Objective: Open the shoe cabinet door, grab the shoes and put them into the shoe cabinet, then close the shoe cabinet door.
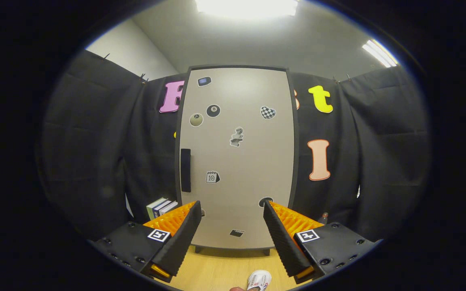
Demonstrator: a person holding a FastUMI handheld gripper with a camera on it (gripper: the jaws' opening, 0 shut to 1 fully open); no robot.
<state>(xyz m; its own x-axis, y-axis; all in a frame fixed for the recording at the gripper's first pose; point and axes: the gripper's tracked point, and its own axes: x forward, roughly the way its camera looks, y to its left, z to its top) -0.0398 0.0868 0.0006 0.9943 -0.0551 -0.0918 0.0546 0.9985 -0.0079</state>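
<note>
A tall pale shoe cabinet point(237, 157) stands straight ahead against the booth wall, its door shut and dotted with small stickers. A dark vertical handle point(185, 169) sits on the door's left side, above and beyond my left finger. My gripper point(233, 210) is open, with the fingers spread wide and nothing between them; the cabinet's lower door lies beyond them. On the wooden floor below the fingers, close to me, lies the tip of a white shoe point(259, 279) with red trim.
A few books point(161, 207) stand on the floor to the left of the cabinet. A small brown object point(324, 217) sits by the cabinet's right foot. The wooden floor point(221, 266) runs from me to the cabinet.
</note>
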